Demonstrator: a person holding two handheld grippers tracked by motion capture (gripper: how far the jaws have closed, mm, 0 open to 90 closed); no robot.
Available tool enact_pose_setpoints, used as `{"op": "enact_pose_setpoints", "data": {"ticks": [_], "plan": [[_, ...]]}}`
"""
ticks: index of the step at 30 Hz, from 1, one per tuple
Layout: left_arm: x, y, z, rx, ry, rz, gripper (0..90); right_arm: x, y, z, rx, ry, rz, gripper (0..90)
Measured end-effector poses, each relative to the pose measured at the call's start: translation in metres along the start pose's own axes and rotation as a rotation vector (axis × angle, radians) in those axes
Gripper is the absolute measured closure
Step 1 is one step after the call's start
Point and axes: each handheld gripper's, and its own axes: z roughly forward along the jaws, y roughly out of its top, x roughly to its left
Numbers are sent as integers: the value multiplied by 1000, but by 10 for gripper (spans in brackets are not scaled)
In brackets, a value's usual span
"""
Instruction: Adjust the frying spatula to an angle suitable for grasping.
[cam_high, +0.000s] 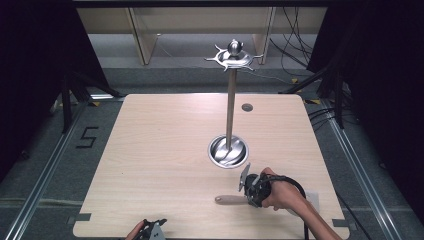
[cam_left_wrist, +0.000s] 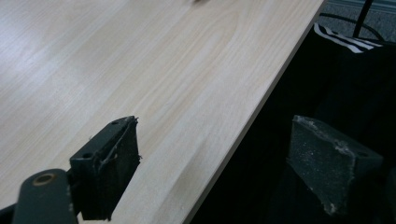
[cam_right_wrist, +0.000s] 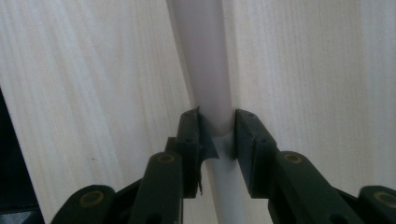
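Note:
A utensil with a pale, rounded handle (cam_high: 227, 199) lies flat on the wooden table (cam_high: 165, 150) near the front right. My right gripper (cam_high: 248, 196) comes at it from the right, and its head is hidden behind the gripper and hand. In the right gripper view both black pads press on the handle (cam_right_wrist: 201, 56), so my right gripper (cam_right_wrist: 217, 133) is shut on it. My left gripper (cam_high: 152, 227) sits at the table's front edge. In the left gripper view my left gripper (cam_left_wrist: 219, 140) stands wide open, one jaw over the table and one past its edge, with nothing between them.
A tall metal stand (cam_high: 230, 107) with a ring of hooks on top rises from a round steel base (cam_high: 228, 151) just behind the right hand. A small grommet hole (cam_high: 247, 107) sits at the back. Cables (cam_high: 295, 35) lie on the floor beyond the table.

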Motion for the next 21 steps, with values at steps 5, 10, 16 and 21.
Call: {"op": "enact_pose_setpoints", "data": {"ticks": [5, 10, 16, 21], "plan": [[0, -1, 1, -3, 3, -7, 157, -1, 0, 0, -3, -10, -7, 761], [-1, -1, 1, -11, -3, -16, 157, -7, -3, 2, -42, -23, -67, 762], [0, -1, 1, -12, -5, -20, 157, -7, -12, -11, -125, -57, 12, 763], [0, -1, 2, -1, -12, -14, 157, -9, -21, -23, -225, -72, 46, 763]]}}
